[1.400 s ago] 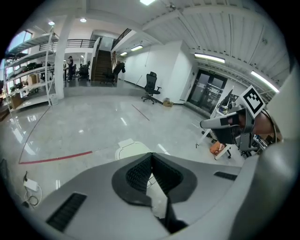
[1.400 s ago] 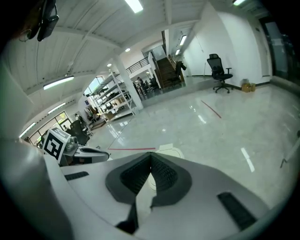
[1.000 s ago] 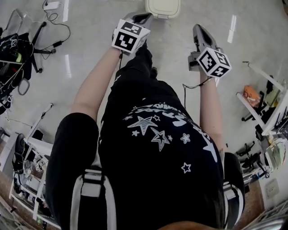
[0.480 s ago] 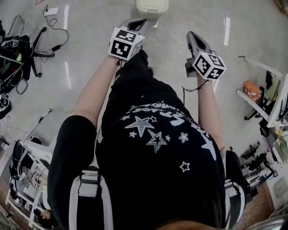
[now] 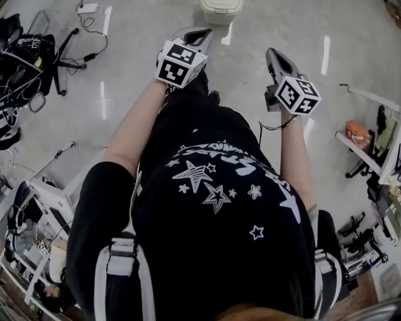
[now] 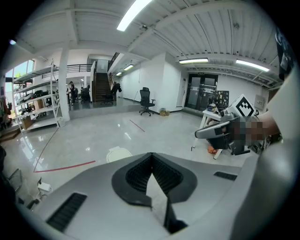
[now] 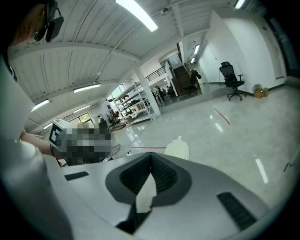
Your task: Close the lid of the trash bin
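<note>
A cream trash bin (image 5: 220,9) stands on the glossy floor at the top edge of the head view, its lid lying down on it. It also shows small on the floor ahead as the bin (image 6: 118,153) in the left gripper view and the bin (image 7: 177,149) in the right gripper view. My left gripper (image 5: 199,34) is held out in the air, pointing toward the bin and well short of it. It is shut, with nothing held. My right gripper (image 5: 274,54) hangs to the right of it, also shut and empty. Their pads meet at the left gripper (image 6: 151,157) and the right gripper (image 7: 151,157).
Black stands and cables (image 5: 37,56) crowd the floor at the left. A white cart (image 5: 44,213) stands at lower left. White racks with an orange item (image 5: 356,130) line the right side. A white table (image 6: 216,117) and an office chair (image 6: 146,101) stand farther off.
The bin now shows smaller and closer to the top edge of the head view than a second ago. Both grippers keep nearly the same raised pose, still shut.
</note>
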`<state>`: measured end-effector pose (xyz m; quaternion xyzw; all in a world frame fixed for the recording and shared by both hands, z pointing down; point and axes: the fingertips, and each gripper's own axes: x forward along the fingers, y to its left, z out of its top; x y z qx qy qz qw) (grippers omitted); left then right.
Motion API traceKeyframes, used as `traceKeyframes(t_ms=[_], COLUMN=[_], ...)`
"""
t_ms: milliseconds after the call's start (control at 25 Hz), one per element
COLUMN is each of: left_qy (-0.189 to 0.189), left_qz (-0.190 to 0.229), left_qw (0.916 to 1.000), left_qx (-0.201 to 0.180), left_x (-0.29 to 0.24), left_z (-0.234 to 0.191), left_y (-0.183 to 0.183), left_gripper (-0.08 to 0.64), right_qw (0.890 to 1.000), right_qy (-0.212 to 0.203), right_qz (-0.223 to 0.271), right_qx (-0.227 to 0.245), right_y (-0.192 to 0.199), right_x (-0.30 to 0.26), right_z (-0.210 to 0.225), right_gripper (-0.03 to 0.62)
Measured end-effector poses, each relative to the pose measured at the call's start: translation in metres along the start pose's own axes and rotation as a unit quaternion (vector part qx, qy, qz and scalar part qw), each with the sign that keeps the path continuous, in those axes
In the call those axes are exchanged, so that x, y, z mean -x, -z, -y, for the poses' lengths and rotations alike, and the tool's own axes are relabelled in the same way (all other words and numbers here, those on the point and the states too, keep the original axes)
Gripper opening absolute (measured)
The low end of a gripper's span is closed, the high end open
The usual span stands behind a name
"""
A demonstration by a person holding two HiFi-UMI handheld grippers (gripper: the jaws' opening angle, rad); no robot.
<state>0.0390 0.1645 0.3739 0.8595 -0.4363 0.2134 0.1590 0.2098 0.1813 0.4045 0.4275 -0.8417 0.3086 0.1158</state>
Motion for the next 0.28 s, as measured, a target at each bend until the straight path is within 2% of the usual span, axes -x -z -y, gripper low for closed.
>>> traceKeyframes(t_ms=[280], left_qy=[-0.012], left_qz=[0.012], left_qw=[0.9998], left_qx=[0.014], left_x=[0.025], left_z=[0.002], left_y=[-0.004], left_gripper=[0.011], right_qw=[1.0], right_qy=[-0.02], right_qz=[-0.007], right_qx=[0.005], right_y=[0.014], right_x=[0.007], right_z=[-0.018], right_gripper=[0.002])
